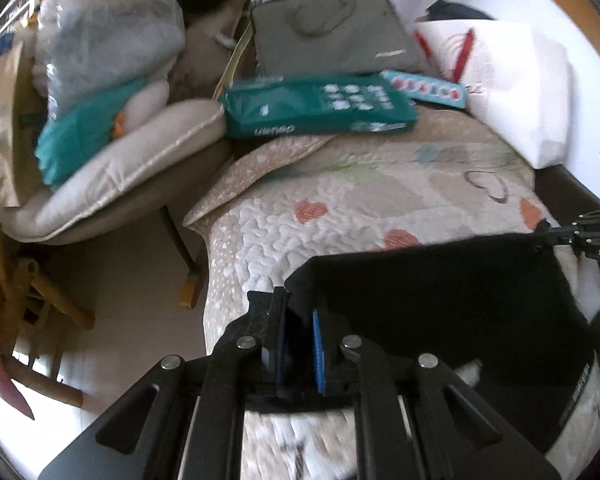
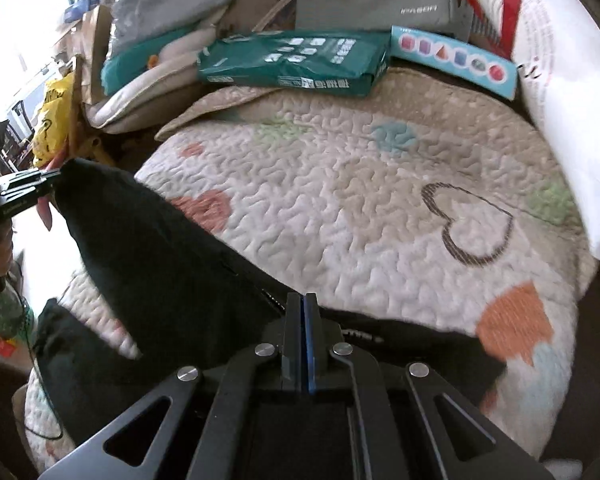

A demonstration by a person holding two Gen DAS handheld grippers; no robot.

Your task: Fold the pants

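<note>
Black pants [image 1: 440, 300] hang as a taut sheet above the quilted bed cover [image 1: 340, 216], held up by two corners. My left gripper [image 1: 300, 308] is shut on the near left corner, with black cloth bunched between its blue pads. At the right edge of the left wrist view, my right gripper [image 1: 544, 237] pinches the other corner. In the right wrist view the right gripper [image 2: 304, 300] has its fingers pressed together on the edge of the pants [image 2: 160, 260]. The left gripper [image 2: 56, 179] grips the far corner at the left of that view.
A teal package [image 1: 320, 108], a light blue box [image 1: 424, 88], a grey bag [image 1: 332, 36] and a white pillow [image 1: 512, 80] lie at the bed's far end. To the left stands a chair with a beige cushion [image 1: 140, 164], piled with bags. Bare floor [image 1: 140, 288] lies left of the bed.
</note>
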